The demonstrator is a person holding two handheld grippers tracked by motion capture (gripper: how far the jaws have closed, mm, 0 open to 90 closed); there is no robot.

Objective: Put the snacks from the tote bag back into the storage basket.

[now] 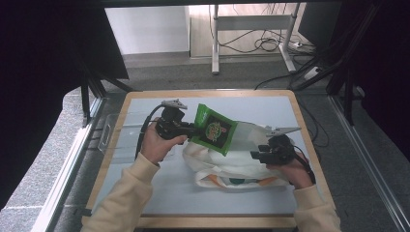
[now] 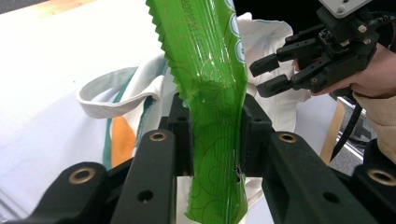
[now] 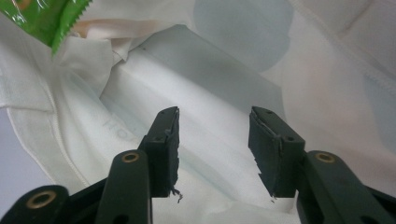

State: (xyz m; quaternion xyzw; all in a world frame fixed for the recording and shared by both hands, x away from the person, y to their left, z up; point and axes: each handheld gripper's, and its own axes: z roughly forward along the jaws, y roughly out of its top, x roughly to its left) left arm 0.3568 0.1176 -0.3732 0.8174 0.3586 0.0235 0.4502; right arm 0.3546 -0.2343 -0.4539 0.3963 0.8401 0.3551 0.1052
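Green foil is catching the light at the centre of the high view: a snack packet [image 1: 214, 128] is being pinched by the left tongs [image 1: 191, 129], whose pads are pressing on both sides of it in the left gripper view [image 2: 215, 93]. The packet is hanging tilted above the mouth of a white cloth bag [image 1: 227, 164], which is lying crumpled on the desk [image 1: 145, 193] just below centre, with orange and teal print showing along its lower edge. The right tongs [image 1: 255, 154] are sitting at the bag's right edge, spread apart; in the right gripper view [image 3: 212, 140] nothing is lying between the pads, and white cloth is spreading beyond them, with a corner of the packet [image 3: 42, 18] at upper left. A bag handle [image 2: 116, 95] is looping at the left of the left gripper view. Cream sleeves [image 1: 130, 193] are coming in from the bottom edge. The desk is showing a pale top with a wooden rim. Beyond it, in the upper part of the frame, grey carpet [image 1: 193, 72], metal table legs [image 1: 215, 43] and loose cables [image 1: 266, 43] are lying on the floor, with dark curtains [image 1: 48, 48] hanging at both sides.
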